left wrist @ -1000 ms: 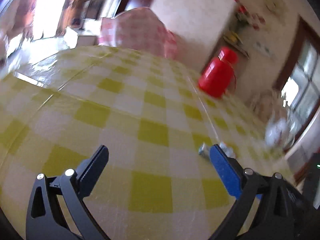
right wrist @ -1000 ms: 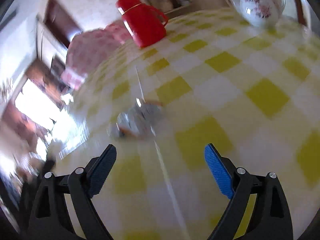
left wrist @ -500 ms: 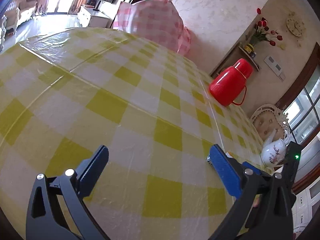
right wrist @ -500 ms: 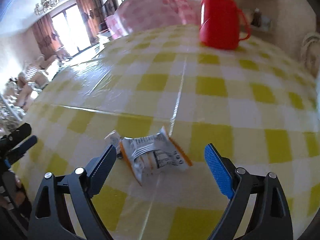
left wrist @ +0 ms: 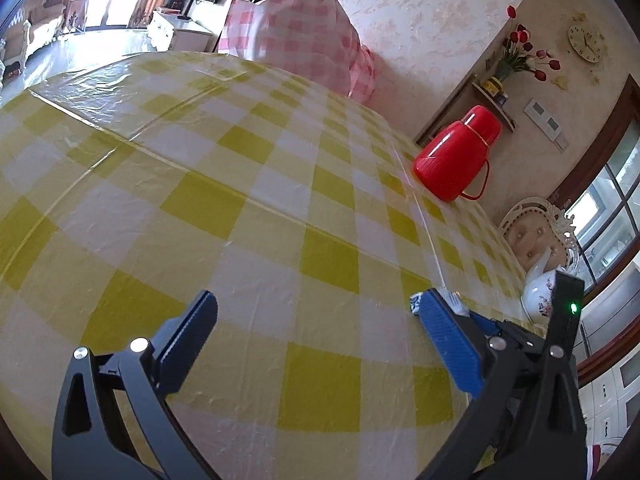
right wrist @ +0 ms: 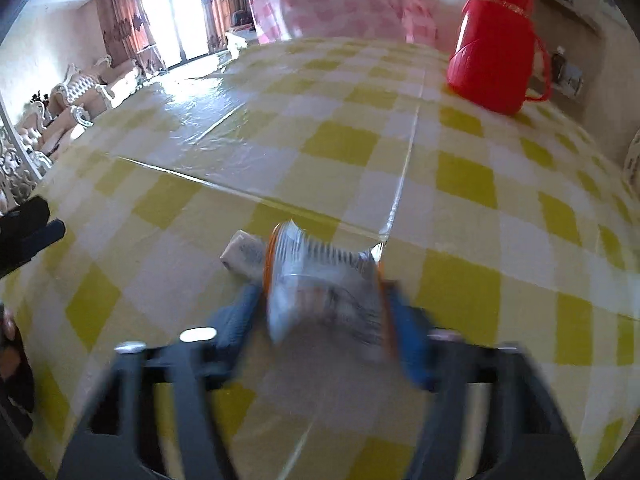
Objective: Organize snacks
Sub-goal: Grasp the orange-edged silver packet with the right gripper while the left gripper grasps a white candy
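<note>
A silver snack packet (right wrist: 320, 280) with orange edges lies on the yellow checked tablecloth (right wrist: 460, 168). My right gripper (right wrist: 322, 294) is closing on it: both blue pads press its sides and the packet bows upward between them. A smaller white packet (right wrist: 240, 254) touches its left side. My left gripper (left wrist: 318, 300) hovers open over bare cloth with nothing between its fingers. In the left wrist view a corner of the snack packet (left wrist: 416, 303) peeks out behind the right finger, with the right gripper's black body beyond it.
A red thermos jug (right wrist: 496, 40) stands at the far right of the table, also the red thermos jug (left wrist: 456, 160). A white teapot (left wrist: 538, 296) sits near the right edge. A pink checked cover (left wrist: 296, 40) rises behind the far edge.
The right gripper has rolled level, come forward over the packet, and its jaws have drawn in onto the packet's sides, buckling it. The left gripper has stayed open and nearly still.
</note>
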Available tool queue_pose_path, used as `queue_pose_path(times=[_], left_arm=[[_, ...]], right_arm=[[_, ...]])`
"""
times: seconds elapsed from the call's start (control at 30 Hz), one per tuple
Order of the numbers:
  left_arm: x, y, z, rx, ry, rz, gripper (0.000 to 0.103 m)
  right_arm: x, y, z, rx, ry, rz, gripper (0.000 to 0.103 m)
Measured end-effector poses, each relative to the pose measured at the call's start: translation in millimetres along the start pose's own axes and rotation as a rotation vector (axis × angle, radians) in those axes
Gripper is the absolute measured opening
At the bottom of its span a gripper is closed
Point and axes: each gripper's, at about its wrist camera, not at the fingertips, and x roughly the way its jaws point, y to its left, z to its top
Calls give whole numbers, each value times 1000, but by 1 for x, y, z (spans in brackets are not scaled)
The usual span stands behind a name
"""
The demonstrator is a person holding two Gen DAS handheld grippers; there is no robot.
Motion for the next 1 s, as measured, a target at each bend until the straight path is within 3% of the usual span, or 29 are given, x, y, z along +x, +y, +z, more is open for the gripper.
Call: queue_pose_path(times=[0.17,0.33,0.4,0.5,0.63,0.8,0.93,1.0], left_arm=[[5,-4,-2,25,31,-12,101],[6,-22,-11,126,53,-27,101],[5,-31,-16,175,60,-38,101],[5,-40,-24,219,87,-61,101],[4,-44,-35,242,110,-60,101],[10,-69,-49,293,112,-29,101],[33,-97,-41,314,72,32,101],[53,-110,-32,299,92,55,101]], right_arm=[[-52,41,-35,21,-86,-127,39],[-119,72,-91,212,-175,-236,40],[-132,73,-109,295,-191,-236,40],[-142,71,-138,394,-202,-312,40],[-149,45,-153,543,-227,-372,40],[-157,23,-164,668,-244,-371,40],[-161,17,-166,706,-260,-348,40],[-161,16,-166,708,-259,-356,41]])
